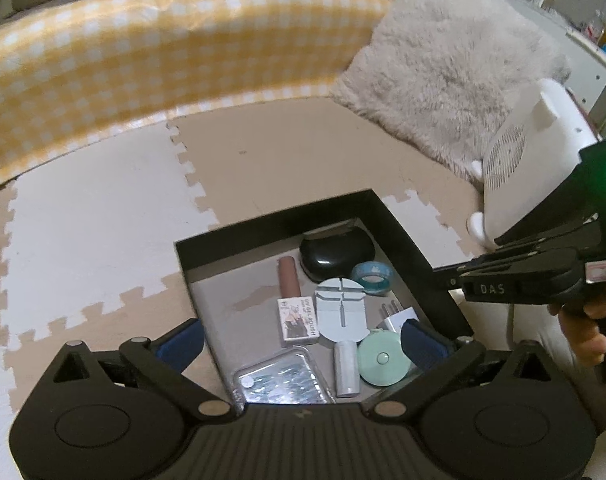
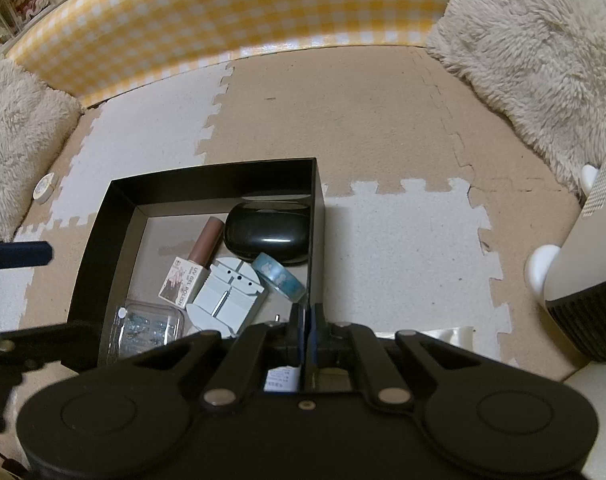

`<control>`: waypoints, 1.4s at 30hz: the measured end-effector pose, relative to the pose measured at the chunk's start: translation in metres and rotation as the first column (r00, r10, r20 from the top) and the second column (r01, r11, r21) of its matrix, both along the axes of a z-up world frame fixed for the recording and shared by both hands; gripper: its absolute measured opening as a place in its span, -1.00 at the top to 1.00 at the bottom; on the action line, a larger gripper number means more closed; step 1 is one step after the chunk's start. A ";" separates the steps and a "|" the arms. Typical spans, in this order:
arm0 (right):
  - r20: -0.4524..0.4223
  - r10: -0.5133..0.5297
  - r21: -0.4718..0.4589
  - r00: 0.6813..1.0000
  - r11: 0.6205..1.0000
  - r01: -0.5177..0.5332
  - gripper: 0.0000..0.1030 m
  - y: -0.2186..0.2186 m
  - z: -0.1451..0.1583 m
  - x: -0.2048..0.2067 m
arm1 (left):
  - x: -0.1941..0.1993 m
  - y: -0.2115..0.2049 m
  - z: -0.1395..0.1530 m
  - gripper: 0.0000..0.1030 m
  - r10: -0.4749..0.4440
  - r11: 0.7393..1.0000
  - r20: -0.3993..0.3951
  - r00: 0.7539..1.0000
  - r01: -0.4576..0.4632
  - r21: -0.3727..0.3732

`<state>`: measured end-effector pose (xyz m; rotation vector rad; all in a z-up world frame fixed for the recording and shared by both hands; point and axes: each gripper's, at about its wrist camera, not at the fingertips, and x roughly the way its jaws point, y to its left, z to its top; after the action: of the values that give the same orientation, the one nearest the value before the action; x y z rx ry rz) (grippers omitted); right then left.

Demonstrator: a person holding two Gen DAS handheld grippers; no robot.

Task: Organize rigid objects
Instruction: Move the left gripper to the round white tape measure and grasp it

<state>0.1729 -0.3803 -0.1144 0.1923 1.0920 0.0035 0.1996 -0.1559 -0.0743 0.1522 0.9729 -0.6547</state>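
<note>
My left gripper (image 1: 301,342) is spread wide with nothing in it, hanging right over the near edge of the black box (image 1: 207,254). My right gripper (image 2: 307,316) is pinched tight on the box's near right wall, I think steadying it. Everything's already inside: tray, green disc, white tube, gel polish box, black case further back. The one stray, a tape roll (image 2: 44,187), sits on the mat beyond the box's far left corner, so my left's nearer. Its long axis I can't make out; too small.
</note>
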 end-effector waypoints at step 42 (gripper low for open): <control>-0.007 0.014 -0.037 1.000 0.999 -0.014 0.93 0.007 0.000 0.002 | 0.103 0.236 -0.101 -0.75 0.798 0.601 0.124 0.589 -0.793 -0.102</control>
<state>0.1744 -0.3738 -0.1141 0.1516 1.0993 -0.0043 0.3023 0.0801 -0.1755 -0.2705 0.7619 0.1911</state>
